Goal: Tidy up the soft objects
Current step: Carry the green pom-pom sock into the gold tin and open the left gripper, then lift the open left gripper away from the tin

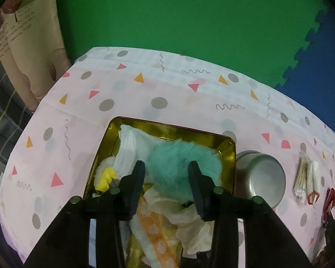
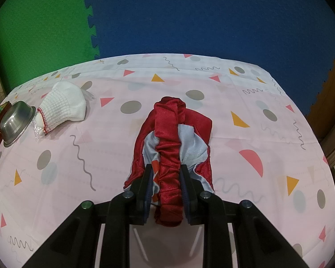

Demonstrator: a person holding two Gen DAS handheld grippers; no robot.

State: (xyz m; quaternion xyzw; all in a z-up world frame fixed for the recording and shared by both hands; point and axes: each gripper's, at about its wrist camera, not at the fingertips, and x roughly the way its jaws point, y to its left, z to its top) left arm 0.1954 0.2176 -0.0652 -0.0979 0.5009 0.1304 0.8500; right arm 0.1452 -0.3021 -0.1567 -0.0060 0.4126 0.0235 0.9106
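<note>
One shiny ruched red cloth [image 2: 169, 154] pinched by right claw [image 2: 166, 174]

Beside the gold tin [image 1: 229, 154], a silver bowl [image 1: 264, 175]; inside, teal fluff [image 1: 178, 163], an orange white-dotted cloth [image 1: 156, 230].

The counter [image 2: 78, 147] is covered by a pale pink cloth [image 1: 167, 93] printed with grey dots, orange and pink triangles and squiggles. Behind it lie interlocking foam mats: a green mat [image 1: 178, 15] beside a blue mat [image 2: 201, 15], with a brown mat [image 2: 332, 84] at the right edge. A beige curtain [image 1: 26, 42] with printed text and leaf shapes hangs at the left.
</note>
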